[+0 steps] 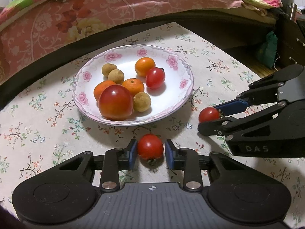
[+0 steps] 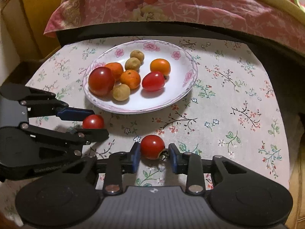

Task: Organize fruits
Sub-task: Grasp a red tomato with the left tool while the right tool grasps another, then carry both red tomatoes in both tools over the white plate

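A red cherry tomato [image 1: 150, 146] lies on the flowered tablecloth just in front of the plate, and my left gripper [image 1: 151, 150] is shut on it between its blue pads. The right wrist view shows that left gripper [image 2: 99, 123] from the side with its tomato [image 2: 93, 121]. A second cherry tomato [image 2: 152, 147] lies between the pads of my right gripper [image 2: 154, 152]. The left pad touches it and the right pad stands just off it, at the stalk. The white flower-rimmed plate [image 1: 181, 70] holds a large tomato [image 1: 115, 103], a plum tomato [image 1: 155, 77], three small oranges and three brown longans.
A bed with a pink floral quilt [image 1: 114, 9] and a dark frame runs along the far side of the table. A green bag [image 1: 266, 49] hangs at the right, and a yellow box [image 2: 34, 19] stands at the far left. Bare tablecloth [image 2: 238, 105] lies right of the plate.
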Motion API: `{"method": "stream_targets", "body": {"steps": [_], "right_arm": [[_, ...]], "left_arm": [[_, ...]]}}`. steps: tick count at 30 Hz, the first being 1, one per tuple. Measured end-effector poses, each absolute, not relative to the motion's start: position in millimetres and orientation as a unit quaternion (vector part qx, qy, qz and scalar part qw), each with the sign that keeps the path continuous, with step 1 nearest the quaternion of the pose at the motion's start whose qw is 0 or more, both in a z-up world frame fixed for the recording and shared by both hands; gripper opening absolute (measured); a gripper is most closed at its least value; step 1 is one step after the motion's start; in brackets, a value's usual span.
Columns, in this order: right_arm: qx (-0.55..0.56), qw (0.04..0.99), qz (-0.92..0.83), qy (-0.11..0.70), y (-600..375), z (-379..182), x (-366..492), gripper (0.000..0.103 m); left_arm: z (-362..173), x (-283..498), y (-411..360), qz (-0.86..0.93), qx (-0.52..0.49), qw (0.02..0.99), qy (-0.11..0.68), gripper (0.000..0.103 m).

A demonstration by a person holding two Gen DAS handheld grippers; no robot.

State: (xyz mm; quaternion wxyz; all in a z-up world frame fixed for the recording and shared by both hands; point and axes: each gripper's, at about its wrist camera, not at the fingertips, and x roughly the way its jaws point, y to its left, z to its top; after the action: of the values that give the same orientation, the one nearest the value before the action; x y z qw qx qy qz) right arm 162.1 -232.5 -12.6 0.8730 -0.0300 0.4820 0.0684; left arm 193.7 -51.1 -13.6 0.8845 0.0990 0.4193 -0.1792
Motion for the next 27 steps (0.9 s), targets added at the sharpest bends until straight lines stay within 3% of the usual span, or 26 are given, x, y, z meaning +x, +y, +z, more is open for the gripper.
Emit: {"method": "stream_targets", "body": {"steps": [15, 27], "right_arm": [[-0.039, 0.861, 0.106, 0.496, -199.8, -2.7, 108.1, 0.03], [-0.028, 0.857, 0.111, 0.502, -193.8, -12.7, 96.5, 0.031]], "left_arm": [[-7.4, 131.5, -33.7, -0.173, 0.102, 0.873, 0.444, 0.037], [-8.7, 139.9, -32.6, -0.178, 0.096, 0.877, 0.436, 0.041]]}}
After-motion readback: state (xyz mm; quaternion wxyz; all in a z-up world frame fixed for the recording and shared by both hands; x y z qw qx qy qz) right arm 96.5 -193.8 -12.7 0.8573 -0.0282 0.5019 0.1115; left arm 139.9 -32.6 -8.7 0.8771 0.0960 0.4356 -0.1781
